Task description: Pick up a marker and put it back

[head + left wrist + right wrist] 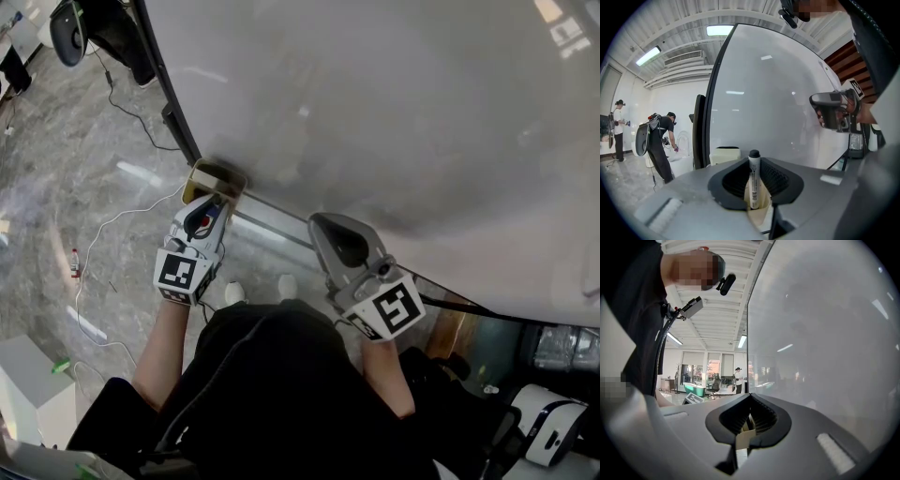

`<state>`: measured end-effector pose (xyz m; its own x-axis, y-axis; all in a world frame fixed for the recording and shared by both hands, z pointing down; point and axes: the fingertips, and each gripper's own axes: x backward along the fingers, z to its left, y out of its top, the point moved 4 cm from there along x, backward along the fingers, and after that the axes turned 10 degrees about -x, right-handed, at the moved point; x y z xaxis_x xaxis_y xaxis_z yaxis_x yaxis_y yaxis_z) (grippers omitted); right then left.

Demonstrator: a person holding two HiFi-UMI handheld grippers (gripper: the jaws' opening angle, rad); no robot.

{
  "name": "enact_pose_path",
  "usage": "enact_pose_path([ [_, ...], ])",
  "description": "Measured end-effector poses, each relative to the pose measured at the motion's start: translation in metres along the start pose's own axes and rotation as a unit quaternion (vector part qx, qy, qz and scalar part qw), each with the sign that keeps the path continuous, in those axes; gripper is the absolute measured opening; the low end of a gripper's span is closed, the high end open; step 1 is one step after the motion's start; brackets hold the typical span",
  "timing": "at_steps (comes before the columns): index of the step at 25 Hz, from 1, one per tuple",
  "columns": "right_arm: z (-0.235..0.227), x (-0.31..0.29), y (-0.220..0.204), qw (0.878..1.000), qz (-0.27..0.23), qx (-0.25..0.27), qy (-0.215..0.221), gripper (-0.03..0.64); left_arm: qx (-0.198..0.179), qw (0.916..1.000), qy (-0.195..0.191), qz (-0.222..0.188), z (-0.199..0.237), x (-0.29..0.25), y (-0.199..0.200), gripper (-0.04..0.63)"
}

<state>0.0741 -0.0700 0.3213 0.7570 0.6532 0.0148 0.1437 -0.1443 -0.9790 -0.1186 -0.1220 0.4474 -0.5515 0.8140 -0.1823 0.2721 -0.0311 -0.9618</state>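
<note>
My left gripper (756,187) has its jaws clamped on the marker (753,171), upright at lower centre. The right gripper (749,420) has its jaws closed, empty. I judge a bump against the whiteboard (778,108) could tilt the marker loose.

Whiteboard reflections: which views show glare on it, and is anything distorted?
Head view: bright glare patches at the top right of the whiteboard. Left gripper view: ceiling-light streaks on it, fisheye bending its edge, the marker sharp. Right gripper view: hazy room reflections, dark rounded corners.
</note>
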Motion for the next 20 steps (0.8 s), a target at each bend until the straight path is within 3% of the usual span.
enact_pose_path([
  [20,-0.0021,0.0051,-0.0001,1.0,0.0,0.0,-0.005,0.009,-0.001,0.9998,-0.012,0.017,-0.0072,-0.0076,-0.0092,0.089],
])
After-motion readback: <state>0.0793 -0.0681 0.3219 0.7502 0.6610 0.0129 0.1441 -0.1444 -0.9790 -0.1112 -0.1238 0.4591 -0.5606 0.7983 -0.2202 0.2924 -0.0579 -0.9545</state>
